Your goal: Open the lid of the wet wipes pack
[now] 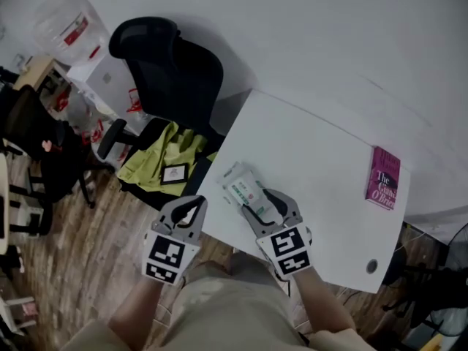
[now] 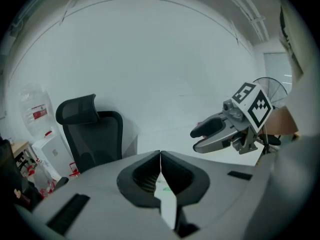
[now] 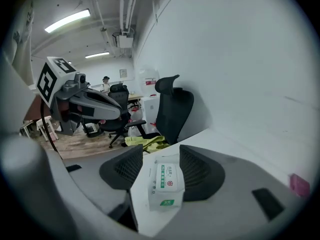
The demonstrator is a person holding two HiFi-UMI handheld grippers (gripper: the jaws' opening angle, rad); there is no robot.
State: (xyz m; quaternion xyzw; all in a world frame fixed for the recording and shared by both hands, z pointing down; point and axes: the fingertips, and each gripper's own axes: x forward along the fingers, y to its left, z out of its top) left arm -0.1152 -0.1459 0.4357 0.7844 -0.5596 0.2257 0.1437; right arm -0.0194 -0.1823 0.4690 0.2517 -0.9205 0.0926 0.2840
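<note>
The wet wipes pack (image 1: 245, 187), white with a green label, lies flat near the front left of the white table (image 1: 322, 159). My right gripper (image 1: 265, 202) straddles it from the near side, and its pads sit against the pack's two long sides. In the right gripper view the wet wipes pack (image 3: 166, 184) fills the gap between the jaws of the right gripper (image 3: 161, 156), lid side up and lid down. My left gripper (image 1: 199, 199) hovers just off the table's left edge, shut and holding nothing. The left gripper view shows its jaws (image 2: 160, 156) pressed together.
A pink book (image 1: 382, 178) lies at the table's far right corner. A black office chair (image 1: 172, 64) stands to the left of the table, with a yellow-green cloth (image 1: 164, 152) on the seat below it. A round cable hole (image 1: 371, 266) sits near the table's front right edge.
</note>
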